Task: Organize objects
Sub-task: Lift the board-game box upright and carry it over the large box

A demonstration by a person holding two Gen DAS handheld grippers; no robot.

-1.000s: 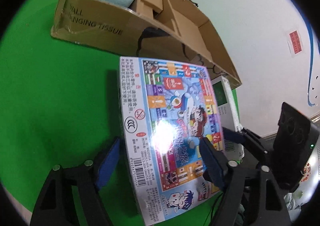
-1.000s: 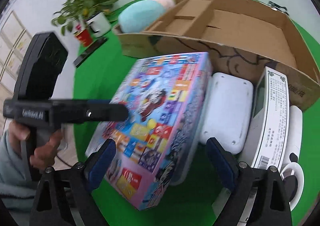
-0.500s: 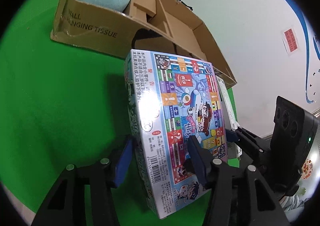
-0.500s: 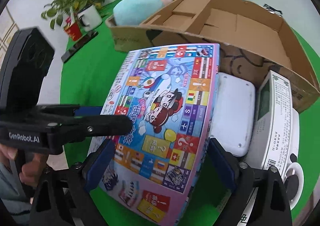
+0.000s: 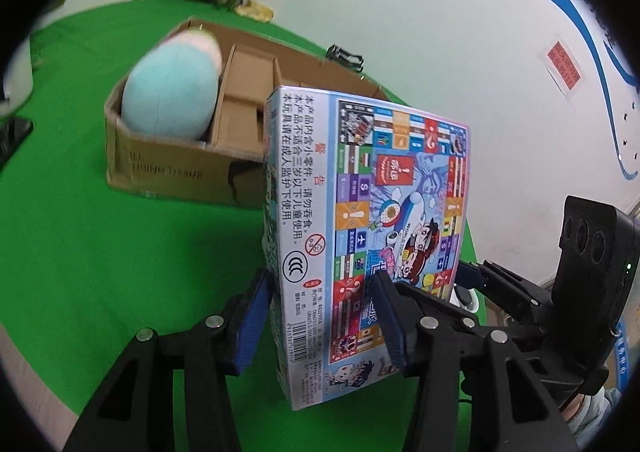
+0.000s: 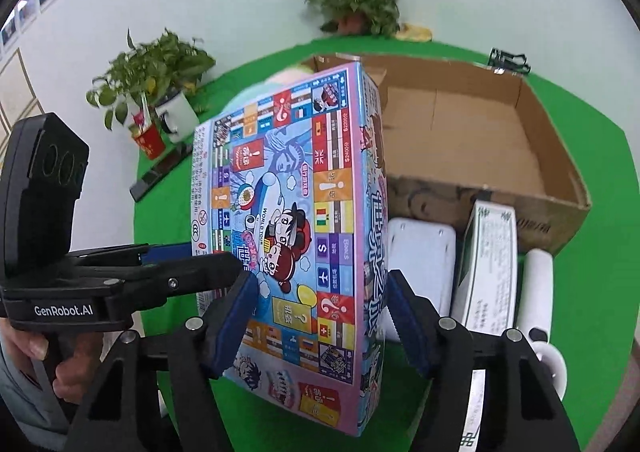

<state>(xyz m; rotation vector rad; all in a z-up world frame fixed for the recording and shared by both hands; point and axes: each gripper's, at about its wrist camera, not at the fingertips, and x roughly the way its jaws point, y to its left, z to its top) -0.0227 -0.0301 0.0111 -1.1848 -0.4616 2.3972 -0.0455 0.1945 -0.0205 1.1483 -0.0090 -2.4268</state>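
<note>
both grippers, left gripper (image 5: 320, 318) and right gripper (image 6: 320, 318), have just closed on the game box (image 5: 372, 228), clamping it; plush toy (image 5: 172, 92) sits in the cardboard box (image 6: 480, 140); white boxes (image 6: 488, 264) remain on the table.

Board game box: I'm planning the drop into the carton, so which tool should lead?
Right, probably. Both tools have just closed on the board game box; the right tool looks at the empty bay of the carton, the left tool at the plush.
</note>
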